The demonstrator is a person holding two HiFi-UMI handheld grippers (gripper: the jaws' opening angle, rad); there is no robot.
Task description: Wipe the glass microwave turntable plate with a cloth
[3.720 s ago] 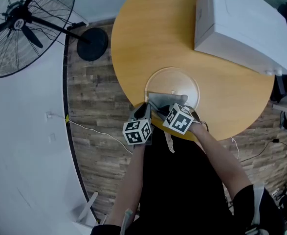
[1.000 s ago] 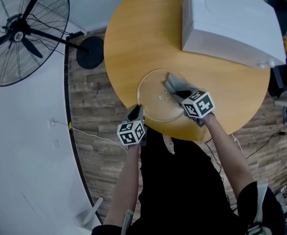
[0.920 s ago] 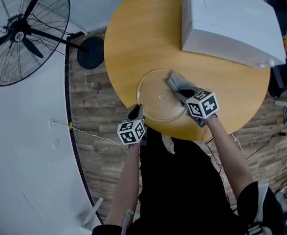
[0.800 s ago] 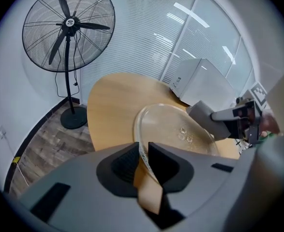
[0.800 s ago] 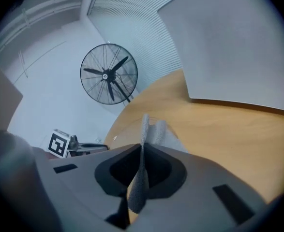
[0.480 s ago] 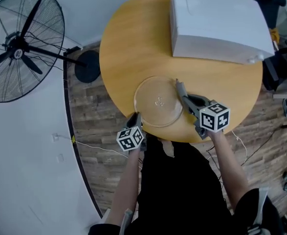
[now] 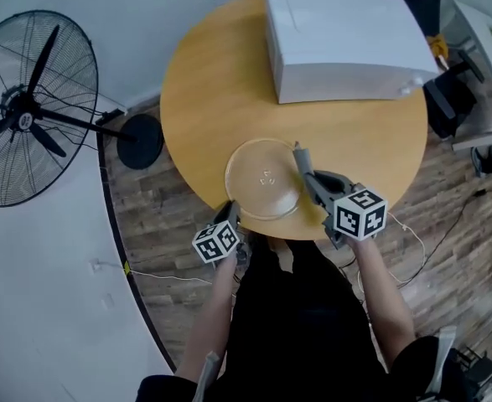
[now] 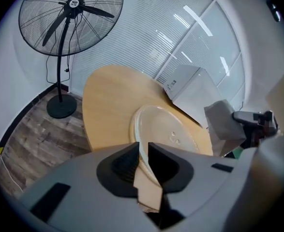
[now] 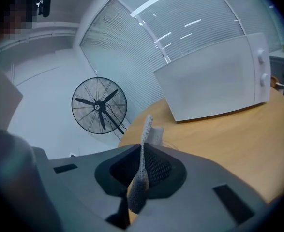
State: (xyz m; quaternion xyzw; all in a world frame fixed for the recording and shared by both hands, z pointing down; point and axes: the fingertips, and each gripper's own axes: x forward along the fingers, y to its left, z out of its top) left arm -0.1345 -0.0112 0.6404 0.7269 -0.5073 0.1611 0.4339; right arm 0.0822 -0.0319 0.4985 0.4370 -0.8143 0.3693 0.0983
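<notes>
Glass plate (image 7: 262, 178) flat on the table (image 7: 204, 82), your side of the microwave (image 7: 346, 36) | your left gripper (image 7: 229, 212) pinches its near rim | your right gripper (image 7: 308, 178) grips the grey cloth (image 7: 297, 152), raised, nearer the microwave.

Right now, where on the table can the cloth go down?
The widest bare patch of table lies beyond the plate, between it and the microwave, toward the fan. A smaller strip runs right of the plate. The near edge is crowded: the plate, the left tool on its rim, the right tool holding the cloth.
</notes>
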